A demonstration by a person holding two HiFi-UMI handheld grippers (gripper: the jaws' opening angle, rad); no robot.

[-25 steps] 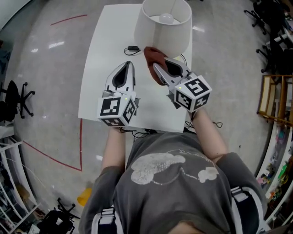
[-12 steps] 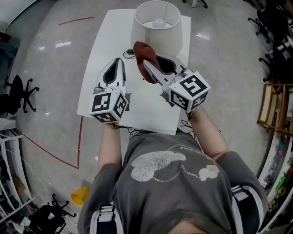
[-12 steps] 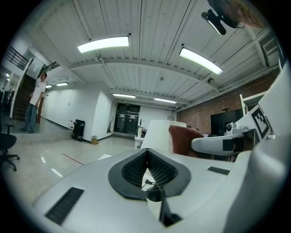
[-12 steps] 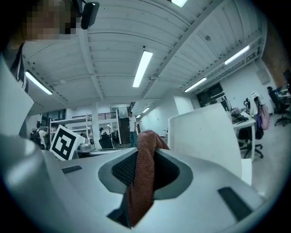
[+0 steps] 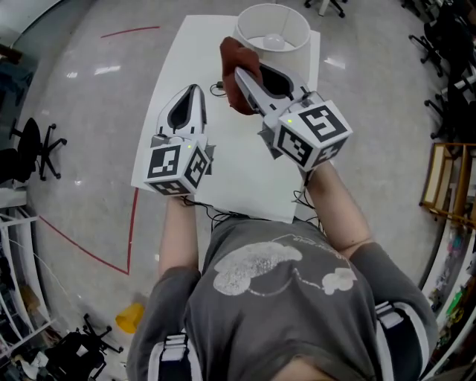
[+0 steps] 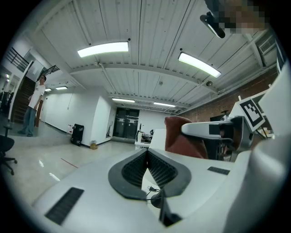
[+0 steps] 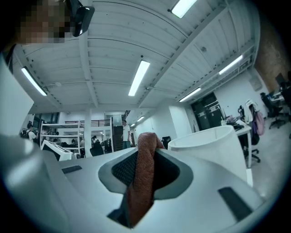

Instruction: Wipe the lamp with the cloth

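Swung up beside the lamp [image 5: 286,22] with cloth [image 5: 232,52] pinched in right gripper [image 5: 239,74] fingers, left gripper [image 5: 195,88] fingers closed empty; press flat, sweep gently.

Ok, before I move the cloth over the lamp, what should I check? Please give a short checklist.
1. Cloth held in right gripper: ok, jaws shut on it.
2. Lamp upright on table: ok.
3. Cloth touching lamp: cannot tell; it hangs close beside it.
4. Left gripper out of the way: ok, shut, empty, apart from lamp.
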